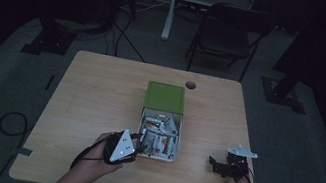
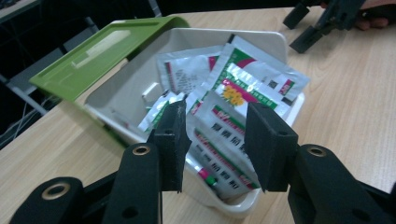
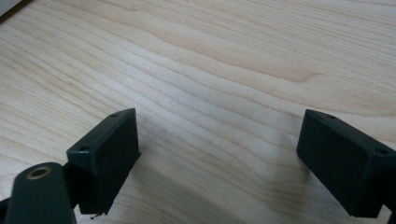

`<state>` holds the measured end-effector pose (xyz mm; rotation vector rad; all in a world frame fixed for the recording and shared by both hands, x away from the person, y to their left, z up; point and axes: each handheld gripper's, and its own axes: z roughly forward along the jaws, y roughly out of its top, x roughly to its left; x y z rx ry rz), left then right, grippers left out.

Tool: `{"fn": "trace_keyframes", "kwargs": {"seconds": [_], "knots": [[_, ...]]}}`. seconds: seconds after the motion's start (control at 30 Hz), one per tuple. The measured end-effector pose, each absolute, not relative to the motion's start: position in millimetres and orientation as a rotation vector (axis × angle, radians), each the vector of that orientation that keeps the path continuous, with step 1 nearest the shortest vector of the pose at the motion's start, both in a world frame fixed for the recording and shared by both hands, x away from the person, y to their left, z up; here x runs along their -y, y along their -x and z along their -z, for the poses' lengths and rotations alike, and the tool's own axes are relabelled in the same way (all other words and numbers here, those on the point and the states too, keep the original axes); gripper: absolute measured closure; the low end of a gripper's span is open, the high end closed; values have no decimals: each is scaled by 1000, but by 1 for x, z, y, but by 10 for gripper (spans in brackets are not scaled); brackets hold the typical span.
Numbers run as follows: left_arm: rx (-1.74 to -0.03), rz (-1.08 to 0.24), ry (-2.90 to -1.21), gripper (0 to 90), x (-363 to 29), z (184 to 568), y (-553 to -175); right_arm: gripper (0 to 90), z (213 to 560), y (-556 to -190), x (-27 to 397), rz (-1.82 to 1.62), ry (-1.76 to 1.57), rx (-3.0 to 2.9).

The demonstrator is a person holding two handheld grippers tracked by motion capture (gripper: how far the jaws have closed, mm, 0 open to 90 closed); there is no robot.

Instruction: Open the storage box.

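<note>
Low in the frame's centre, the left gripper (image 2: 215, 140) hovers with jaws apart and empty, just short of foil sachets (image 2: 233, 116) in the white box (image 2: 116, 100). Judged step: reaching in. Next: close on one. The right gripper (image 3: 219, 161) gapes over bare table (image 3: 210, 56).

Two black jaws of the left gripper (image 2: 215, 144) rise from the bottom, parted with a clear gap, nothing pressed between them. Past them a white box (image 2: 122, 95) sits on the wooden tabletop (image 2: 355, 93), its green lid (image 2: 100, 53) tipped open to the left. Inside lie silver sachets (image 2: 229, 121) with green and red print, overlapping loosely. At the top right corner the other gripper (image 2: 322, 21), also black, rests on the tabletop.
</note>
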<state>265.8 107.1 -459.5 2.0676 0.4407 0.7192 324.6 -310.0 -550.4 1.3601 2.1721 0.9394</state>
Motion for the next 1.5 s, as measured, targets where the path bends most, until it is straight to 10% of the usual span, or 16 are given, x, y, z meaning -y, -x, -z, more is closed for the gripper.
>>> {"fn": "trace_keyframes", "kwargs": {"seconds": [1.5], "knots": [[-942,-681,-1917,512,-221,503,-291,123,550,-324,310,-939,-1360,-2170]]}}
